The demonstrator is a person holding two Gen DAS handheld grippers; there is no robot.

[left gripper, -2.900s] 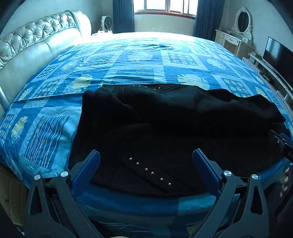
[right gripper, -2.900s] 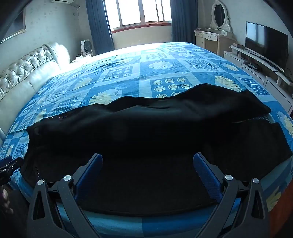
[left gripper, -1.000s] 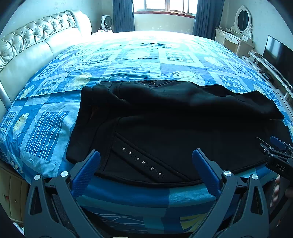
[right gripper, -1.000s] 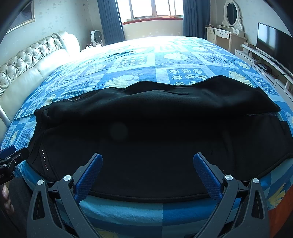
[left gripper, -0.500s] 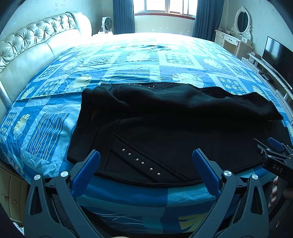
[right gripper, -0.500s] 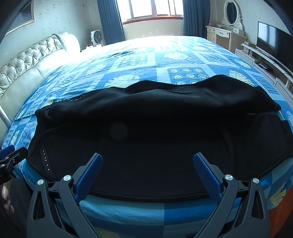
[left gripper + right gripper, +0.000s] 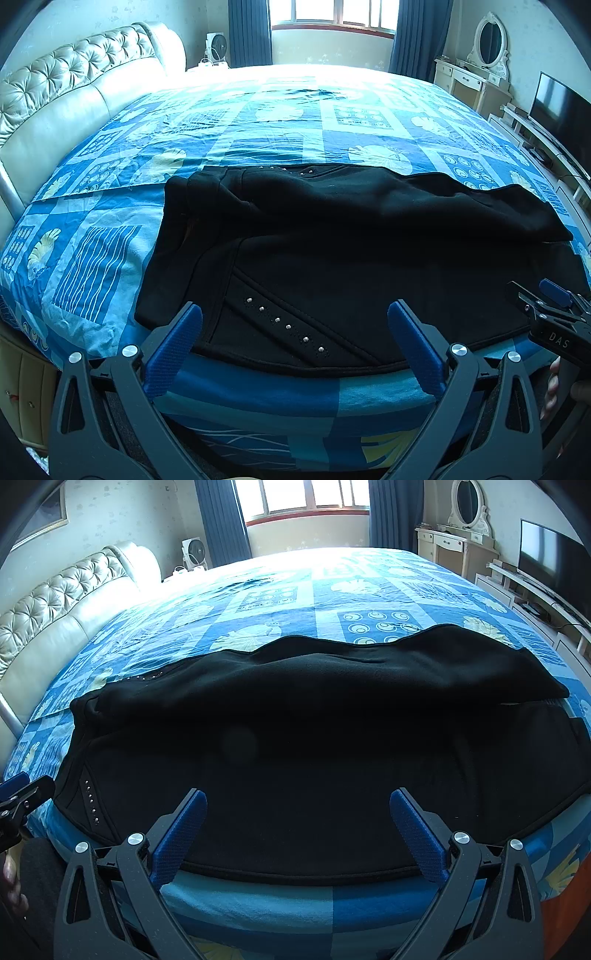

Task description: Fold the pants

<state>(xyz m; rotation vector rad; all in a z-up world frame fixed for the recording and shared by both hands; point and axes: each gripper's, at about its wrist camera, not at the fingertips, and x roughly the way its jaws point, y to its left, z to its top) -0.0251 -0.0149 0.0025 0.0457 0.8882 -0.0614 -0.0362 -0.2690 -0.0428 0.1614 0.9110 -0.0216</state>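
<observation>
Black pants [image 7: 351, 251] lie spread sideways on the blue patterned bed [image 7: 295, 122], waist to the left, with a row of metal studs [image 7: 284, 326] near the front edge. They also fill the right wrist view [image 7: 314, 746]. My left gripper [image 7: 293, 339] is open and empty, just above the pants' near hem by the studs. My right gripper [image 7: 297, 829] is open and empty over the near hem at mid-leg. The right gripper shows at the far right of the left wrist view [image 7: 554, 314]; the left one shows at the left edge of the right wrist view [image 7: 22, 794].
A tufted cream headboard [image 7: 74, 92] runs along the left. A dressing table with oval mirror [image 7: 480, 70] and a TV [image 7: 561, 110] on a low unit stand at the right. A window with blue curtains [image 7: 332, 29] is at the back.
Both grippers have pulled back and risen since 2.9 s ago, so more of the pants shows. In the last second the views hardly shift. Both stay open.
</observation>
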